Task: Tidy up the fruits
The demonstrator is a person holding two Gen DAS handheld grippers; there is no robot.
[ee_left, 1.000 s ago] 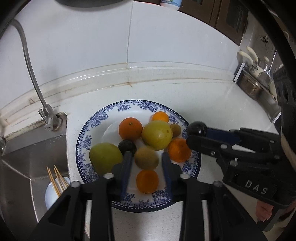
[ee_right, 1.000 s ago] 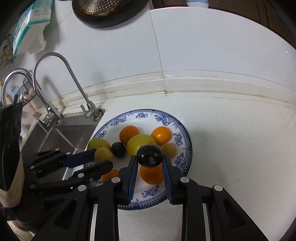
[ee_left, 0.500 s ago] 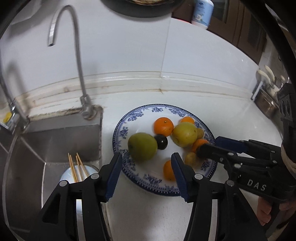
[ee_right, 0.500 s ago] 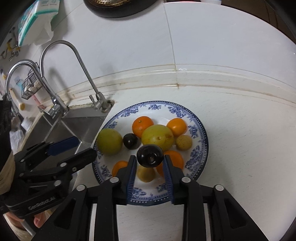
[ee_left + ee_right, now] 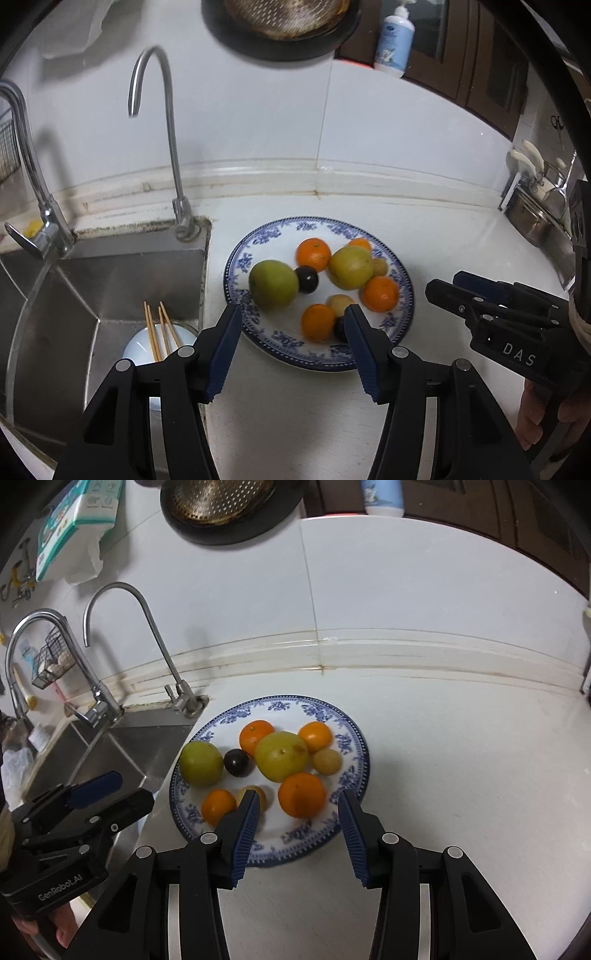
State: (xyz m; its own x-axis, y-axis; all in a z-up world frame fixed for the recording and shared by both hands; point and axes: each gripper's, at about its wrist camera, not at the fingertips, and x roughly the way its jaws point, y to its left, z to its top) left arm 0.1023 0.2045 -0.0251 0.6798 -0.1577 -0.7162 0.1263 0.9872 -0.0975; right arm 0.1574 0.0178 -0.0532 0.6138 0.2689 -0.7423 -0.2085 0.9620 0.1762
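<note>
A blue-and-white plate (image 5: 317, 360) (image 5: 354, 738) on the white counter holds several fruits. Among them are a green fruit (image 5: 273, 284) (image 5: 201, 762), a yellow-green fruit (image 5: 351, 267) (image 5: 282, 755), several oranges and small tan fruits. A dark plum (image 5: 307, 279) (image 5: 236, 762) lies beside the green fruit. A second dark plum (image 5: 339, 329) lies near the plate's front, half hidden by a finger. My left gripper (image 5: 293, 310) (image 5: 133, 788) hovers over the plate's front left with jaws opening and nothing between them. My right gripper (image 5: 298, 795) (image 5: 443, 286) stands open over the front rim, holding nothing.
A steel sink (image 5: 110, 280) lies left of the plate with two faucets (image 5: 173, 155) and a bowl with chopsticks (image 5: 159, 332). A dark pan (image 5: 221, 509) hangs on the wall. A soap bottle (image 5: 393, 40) and a metal pot (image 5: 535, 218) stand back right.
The right gripper opened and let go of the dark plum it held. The left gripper opened wider and drew back and up from the fruits, so more of the sink shows.
</note>
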